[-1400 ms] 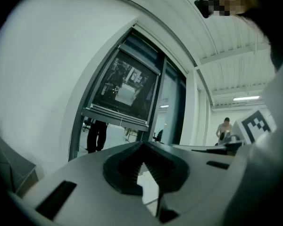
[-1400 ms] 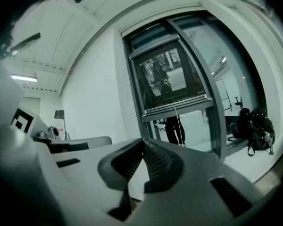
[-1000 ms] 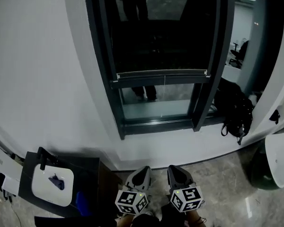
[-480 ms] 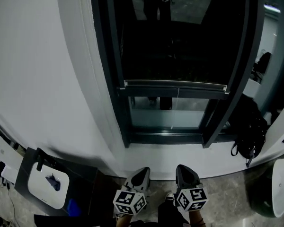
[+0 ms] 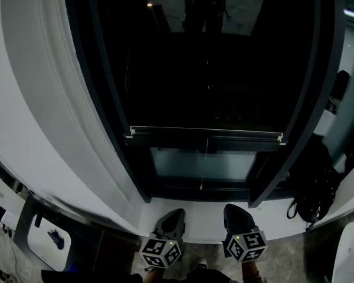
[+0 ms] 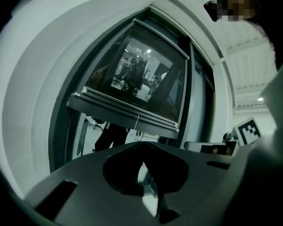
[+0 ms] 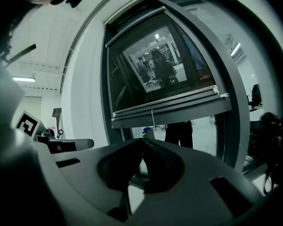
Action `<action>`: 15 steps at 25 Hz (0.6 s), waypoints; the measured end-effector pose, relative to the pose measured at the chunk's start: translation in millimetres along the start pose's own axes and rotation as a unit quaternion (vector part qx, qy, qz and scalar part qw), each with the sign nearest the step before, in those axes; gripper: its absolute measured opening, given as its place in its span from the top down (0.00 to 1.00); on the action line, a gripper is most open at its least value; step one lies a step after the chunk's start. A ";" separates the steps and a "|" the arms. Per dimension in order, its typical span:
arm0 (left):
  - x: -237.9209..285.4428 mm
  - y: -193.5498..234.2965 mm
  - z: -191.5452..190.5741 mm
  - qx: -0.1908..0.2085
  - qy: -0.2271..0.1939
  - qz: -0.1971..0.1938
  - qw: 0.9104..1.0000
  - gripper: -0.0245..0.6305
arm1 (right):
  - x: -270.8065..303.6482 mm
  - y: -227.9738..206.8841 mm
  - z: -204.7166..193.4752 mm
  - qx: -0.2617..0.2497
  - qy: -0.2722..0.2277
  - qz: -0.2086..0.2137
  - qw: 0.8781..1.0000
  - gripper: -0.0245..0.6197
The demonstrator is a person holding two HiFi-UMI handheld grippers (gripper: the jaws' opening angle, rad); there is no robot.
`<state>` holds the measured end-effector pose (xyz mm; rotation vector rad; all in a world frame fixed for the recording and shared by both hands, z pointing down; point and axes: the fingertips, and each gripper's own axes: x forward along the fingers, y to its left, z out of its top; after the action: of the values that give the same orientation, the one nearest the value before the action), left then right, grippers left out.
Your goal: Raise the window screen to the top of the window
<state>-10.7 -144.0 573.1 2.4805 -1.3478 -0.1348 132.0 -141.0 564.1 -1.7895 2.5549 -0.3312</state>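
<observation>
A dark window screen (image 5: 206, 69) covers most of the window, and its pale bottom rail (image 5: 206, 135) hangs a little above the sill. From the rail's middle dangles a thin pull cord (image 5: 203, 167). My left gripper (image 5: 172, 216) and right gripper (image 5: 233, 210) sit low in the head view, side by side below the sill, both shut and empty, well short of the rail. The left gripper view shows the rail (image 6: 127, 112) and cord (image 6: 136, 122) ahead and above the closed jaws. In the right gripper view the rail (image 7: 170, 108) and cord (image 7: 152, 119) show the same way.
A white sill (image 5: 200, 208) runs under the dark window frame (image 5: 115, 128). A black backpack (image 5: 318, 196) rests at the sill's right end. A dark cabinet with a white basin (image 5: 47, 240) stands at the lower left. White wall (image 5: 29, 99) fills the left.
The head view has tilted up and come closer, so the window fills more of the picture. Both grippers stay low and shut; the screen's rail keeps its height in the frame.
</observation>
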 end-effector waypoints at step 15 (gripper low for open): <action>110.5 41.9 81.1 0.125 -0.005 0.005 0.992 0.96 | 119.2 -75.2 91.3 -0.104 -0.013 0.060 0.993 0.95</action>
<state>-1.9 -275.6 517.0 2.6773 -1.4604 0.0262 171.6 -291.8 501.8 -1.6728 2.7533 -0.0403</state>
